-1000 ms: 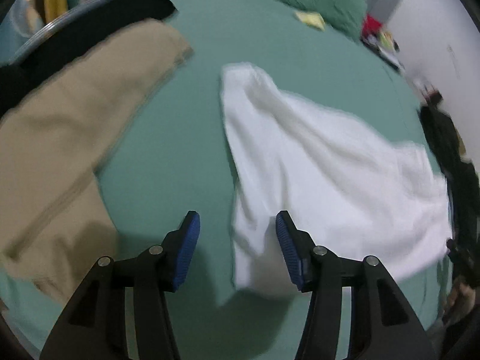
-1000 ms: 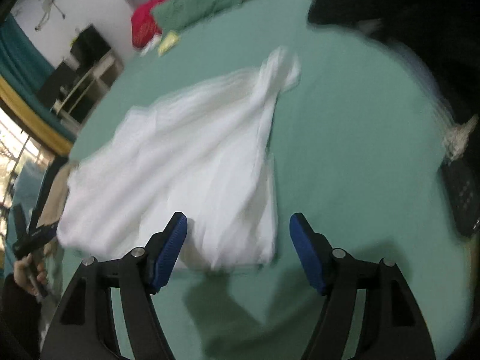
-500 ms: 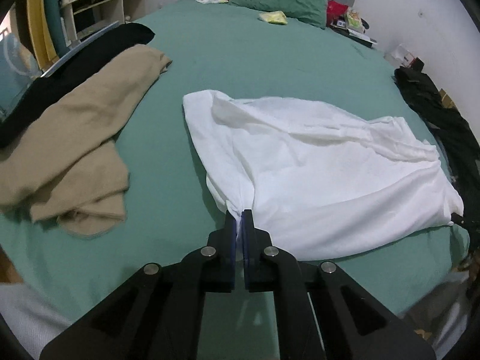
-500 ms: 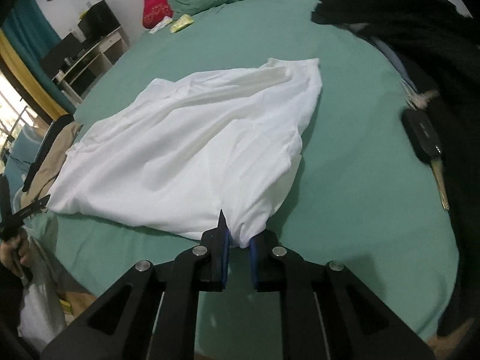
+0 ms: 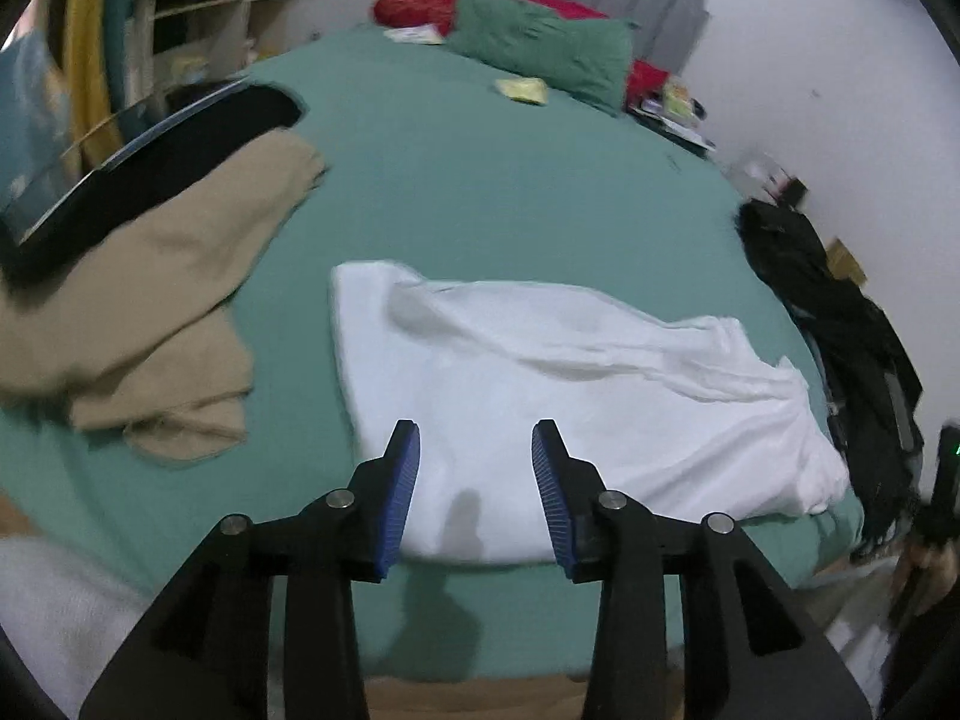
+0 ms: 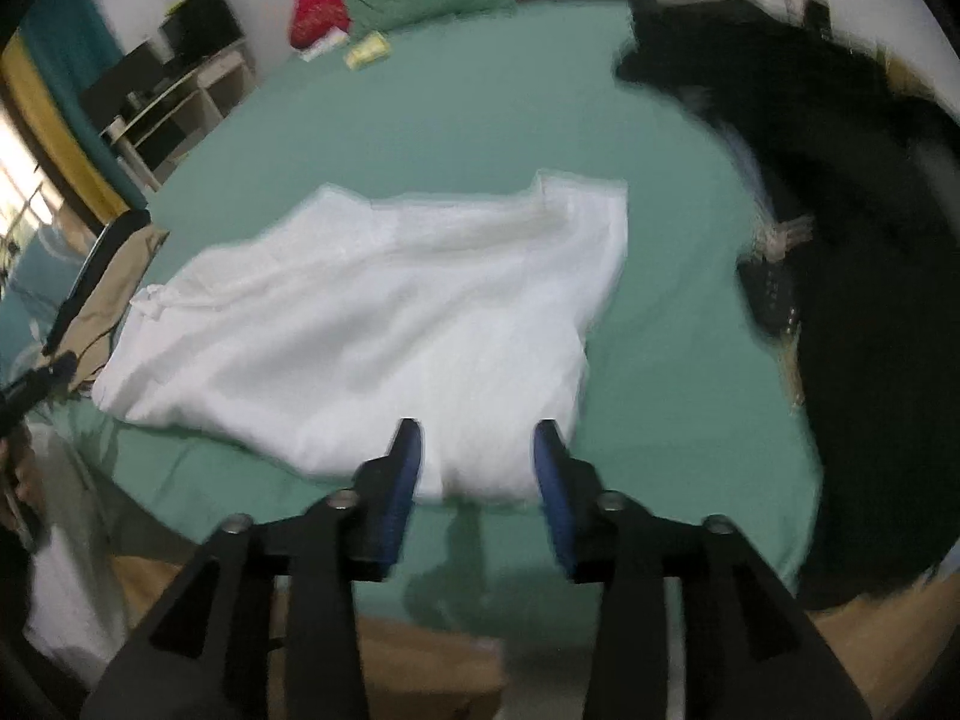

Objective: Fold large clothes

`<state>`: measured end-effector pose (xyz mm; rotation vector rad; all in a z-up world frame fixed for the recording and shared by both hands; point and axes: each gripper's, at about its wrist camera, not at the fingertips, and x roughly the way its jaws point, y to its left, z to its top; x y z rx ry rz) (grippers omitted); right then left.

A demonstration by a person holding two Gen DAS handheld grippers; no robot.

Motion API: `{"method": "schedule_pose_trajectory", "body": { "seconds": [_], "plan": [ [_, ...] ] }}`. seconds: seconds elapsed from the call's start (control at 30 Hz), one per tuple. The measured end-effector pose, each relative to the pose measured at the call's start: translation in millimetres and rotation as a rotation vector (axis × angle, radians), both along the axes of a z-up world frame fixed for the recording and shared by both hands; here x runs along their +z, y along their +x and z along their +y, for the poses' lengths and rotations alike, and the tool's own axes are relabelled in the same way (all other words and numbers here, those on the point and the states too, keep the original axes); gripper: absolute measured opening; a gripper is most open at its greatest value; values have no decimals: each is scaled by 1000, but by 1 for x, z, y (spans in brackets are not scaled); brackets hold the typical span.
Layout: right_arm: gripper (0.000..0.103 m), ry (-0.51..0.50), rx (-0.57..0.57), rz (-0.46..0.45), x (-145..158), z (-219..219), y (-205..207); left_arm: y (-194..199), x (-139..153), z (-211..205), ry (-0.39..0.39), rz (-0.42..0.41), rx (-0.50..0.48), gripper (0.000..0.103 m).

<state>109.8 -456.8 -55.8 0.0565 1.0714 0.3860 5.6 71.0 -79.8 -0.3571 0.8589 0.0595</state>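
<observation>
white garment laid crumpled on green bed, near its front edge | L gripper held above garment's near edge, jaws opening, nothing pinched | R gripper held above opposite near corner, jaws opening, nothing pinched | tan garment seen to left, apart | black clothes seen to right
</observation>
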Motion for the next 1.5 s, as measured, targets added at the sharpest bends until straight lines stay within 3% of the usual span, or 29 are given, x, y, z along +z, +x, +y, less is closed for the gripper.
{"method": "schedule_pose_trajectory", "body": {
  "seconds": [0.1, 0.2, 0.33, 0.53, 0.67, 0.87, 0.97, 1.13, 1.3, 1.37, 1.5],
  "plan": [
    [54, 98, 67, -36, 10, 19, 24, 28, -2, -22, 7, 12, -77, 41],
    [55, 144, 169, 17, -1, 55, 51, 59, -19, -50, 28, 48, -177, 41],
    [55, 192, 299, 74, -17, 101, 76, 89, -41, -68, 39, 135, -240, 41],
    [55, -27, 430, 98, -51, 143, 99, 125, -51, -81, 87, 216, -319, 41],
    [55, -51, 399, 56, -50, 150, 121, 145, -51, -84, 128, 284, -353, 41],
    [55, -100, 330, -73, -45, 164, 162, 172, -41, -93, 266, 249, -369, 41],
    [55, -63, 277, -131, -38, 166, 178, 190, -44, -78, 231, 251, -305, 41],
    [55, 34, 260, -192, -24, 155, 163, 200, -43, -57, 208, 235, -195, 41],
    [56, -100, 309, -140, -50, 145, 154, 181, -26, -60, 195, 167, -206, 41],
    [56, -80, 305, -74, -61, 123, 161, 176, -26, -68, 205, 160, -262, 41],
    [56, -82, 258, 0, -81, 111, 167, 176, -42, -86, 302, 226, -369, 41]
  ]
}}
